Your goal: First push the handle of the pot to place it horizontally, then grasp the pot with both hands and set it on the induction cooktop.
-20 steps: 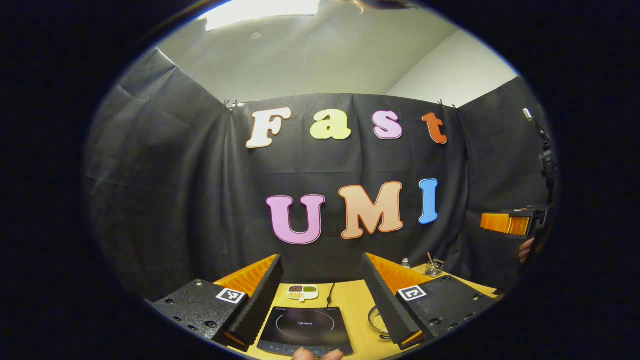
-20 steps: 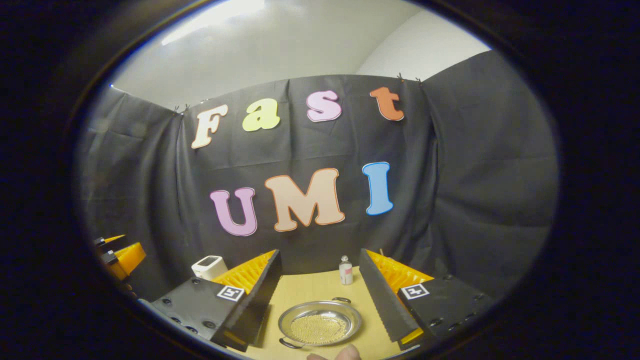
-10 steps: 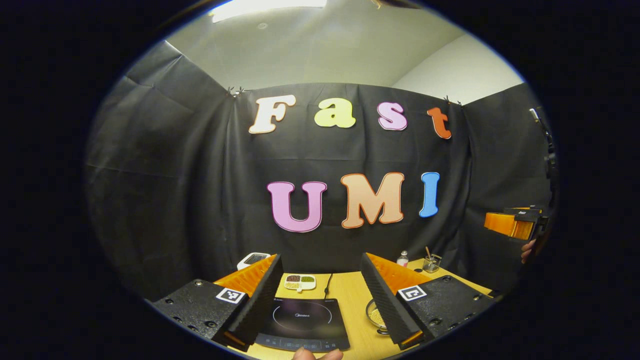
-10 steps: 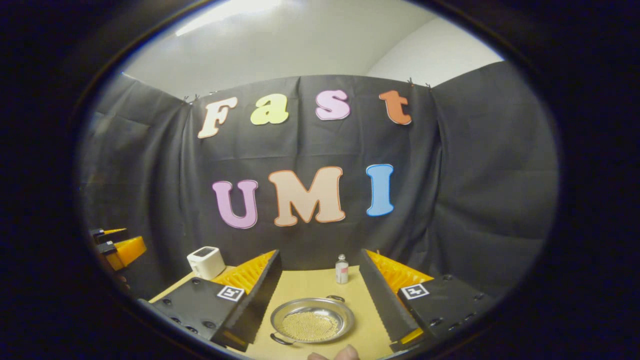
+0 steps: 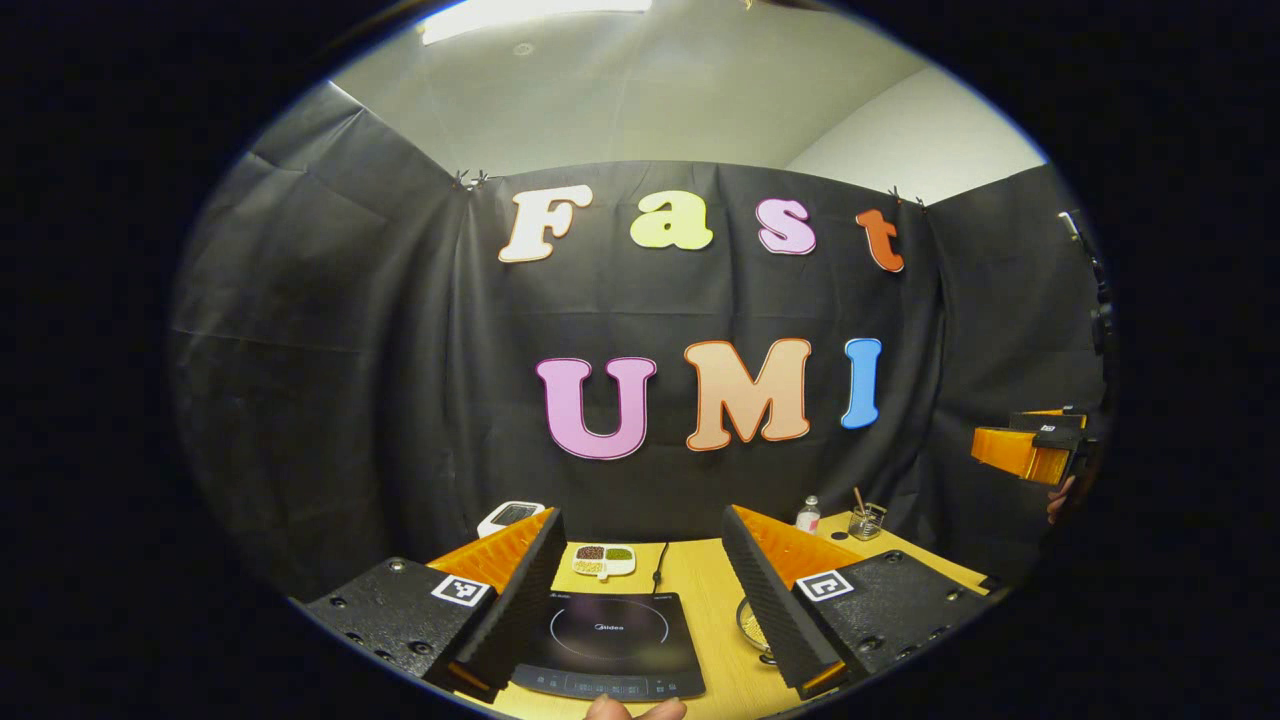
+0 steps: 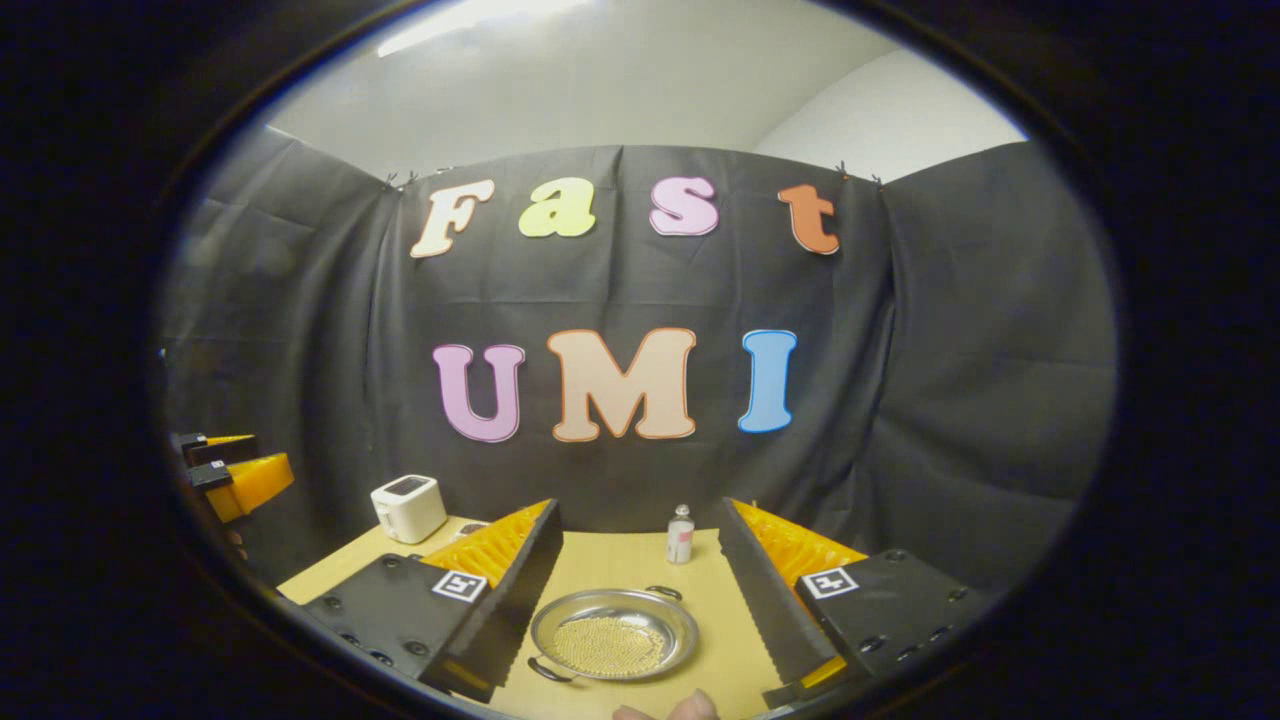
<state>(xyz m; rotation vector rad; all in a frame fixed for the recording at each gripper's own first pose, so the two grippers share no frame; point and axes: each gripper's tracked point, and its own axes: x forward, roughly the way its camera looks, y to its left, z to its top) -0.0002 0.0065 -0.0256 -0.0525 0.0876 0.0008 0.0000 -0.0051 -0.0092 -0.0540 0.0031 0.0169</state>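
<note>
A shallow silver pot (image 6: 613, 640) holding yellow grains sits on the wooden table, its two small handles at near left and far right. In the right gripper view my right gripper (image 6: 638, 555) is open above and before it, the pot lying between the fingers' line of sight. A black induction cooktop (image 5: 610, 640) lies flat in the left gripper view, framed by my open left gripper (image 5: 640, 555). The pot's edge (image 5: 748, 628) peeks out beside the right finger there. The right gripper (image 5: 1030, 447) shows at far right, the left gripper (image 6: 232, 472) at far left.
A white scale (image 6: 408, 507) stands at the table's back left, a small bottle (image 6: 680, 535) behind the pot. A white dish of beans (image 5: 603, 560) and the cooktop's cord (image 5: 660, 565) lie behind the cooktop. A glass cup (image 5: 866, 520) with a stick stands at back right.
Both views have tilted downward a little, bringing more of the table, the scale and the cooktop into sight. Both grippers stay open; the pot has not moved.
</note>
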